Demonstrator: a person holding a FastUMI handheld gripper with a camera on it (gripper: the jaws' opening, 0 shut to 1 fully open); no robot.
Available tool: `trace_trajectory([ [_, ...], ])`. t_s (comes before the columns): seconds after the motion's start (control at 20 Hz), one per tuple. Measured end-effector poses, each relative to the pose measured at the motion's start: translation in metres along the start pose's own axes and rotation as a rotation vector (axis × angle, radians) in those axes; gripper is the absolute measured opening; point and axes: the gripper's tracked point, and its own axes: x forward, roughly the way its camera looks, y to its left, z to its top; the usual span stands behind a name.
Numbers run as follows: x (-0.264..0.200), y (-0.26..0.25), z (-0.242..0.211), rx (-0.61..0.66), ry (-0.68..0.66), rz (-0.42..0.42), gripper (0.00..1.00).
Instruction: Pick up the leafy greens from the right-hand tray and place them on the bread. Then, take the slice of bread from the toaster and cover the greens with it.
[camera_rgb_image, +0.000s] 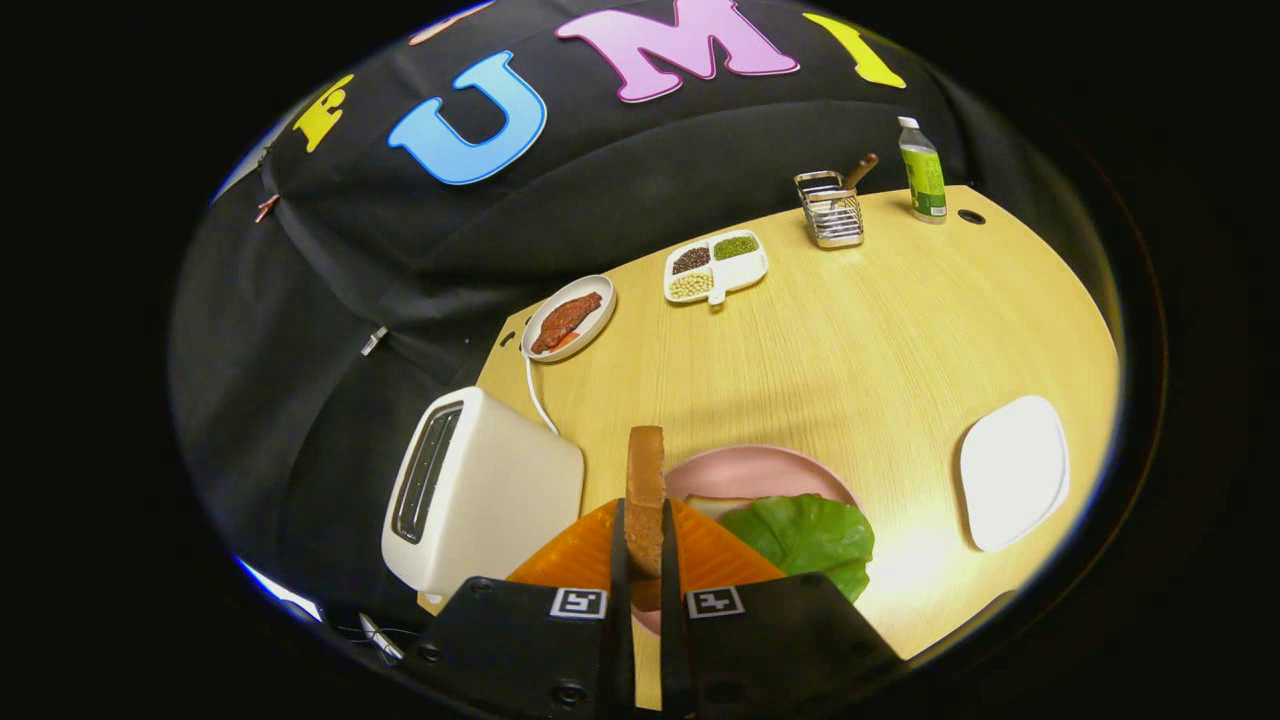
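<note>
My gripper (645, 545) is shut on a slice of bread (645, 495), held on edge between the two orange fingers (580, 555). It hangs over the near side of a pink plate (760, 470). On that plate lie the leafy greens (805, 540), just right of the fingers, with a pale piece of bread (722, 506) showing under them. The white toaster (480, 495) stands to the left of the fingers, its slot dark. The white tray (1013, 470) sits bare to the right of the plate.
Beyond the plate, on the wooden table (850, 340), are a dish with red meat (568, 318), a divided dish of beans (715, 268), a wire holder (830, 208) and a green-labelled bottle (922, 170). The toaster's cord (535, 395) runs towards the meat dish.
</note>
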Motion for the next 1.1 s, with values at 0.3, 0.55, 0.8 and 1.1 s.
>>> trace_trajectory([
  [0.3, 0.004, -0.024, -0.009, 0.051, 0.001, 0.001, 0.14],
  [0.55, 0.0, -0.05, -0.02, 0.072, 0.031, -0.043, 0.21],
  [0.8, -0.004, -0.066, -0.026, 0.02, 0.029, -0.088, 0.55],
  [1.1, -0.024, -0.063, 0.004, -0.065, -0.079, -0.115, 0.98],
])
